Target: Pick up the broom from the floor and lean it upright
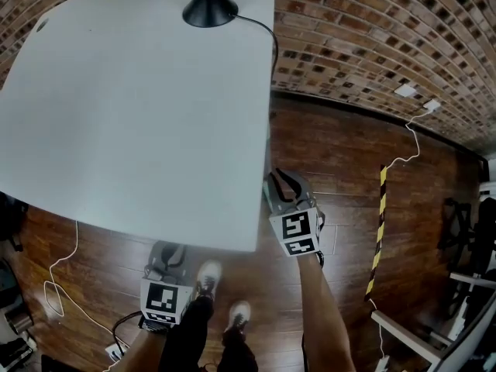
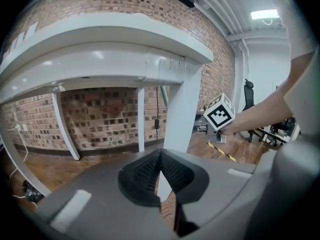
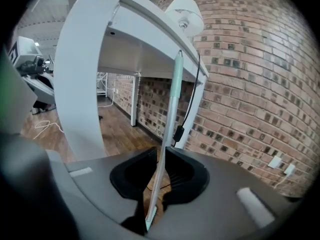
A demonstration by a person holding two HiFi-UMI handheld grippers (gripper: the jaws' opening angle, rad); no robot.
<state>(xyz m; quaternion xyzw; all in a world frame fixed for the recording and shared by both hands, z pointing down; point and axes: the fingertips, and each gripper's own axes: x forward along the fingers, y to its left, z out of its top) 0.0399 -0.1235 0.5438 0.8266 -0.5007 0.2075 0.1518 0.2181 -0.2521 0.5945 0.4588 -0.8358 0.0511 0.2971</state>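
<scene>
**Right gripper view, centre.** My right gripper (image 3: 161,153) is closed on the broom (image 3: 170,109), a thin pale green pole that runs from the bottom edge of the frame to the upper centre. Both black ribbed jaws lie against the pole with no gap showing, so I judge the grip firm enough to steer it. The top end of the pole meets the rim of the white table (image 3: 145,19), just beside a hanging black cable (image 3: 178,132). The rim serves as the prop that keeps the pole upright. The pole tilts slightly toward the right of the frame, and I judge that this lean puts its weight on the rim and stops it tipping back. The brush end lies below the frame and is not shown.

**Left gripper view, lower centre.** My left gripper (image 2: 160,156) has its jaws together at the tips and holds nothing. It hangs apart from the work, since one hand is enough for a light pole.

**Head view.** Both grippers sit at the lower edge of the table top, above the dark wooden floor (image 1: 349,208). The broom does not show in this view.
</scene>
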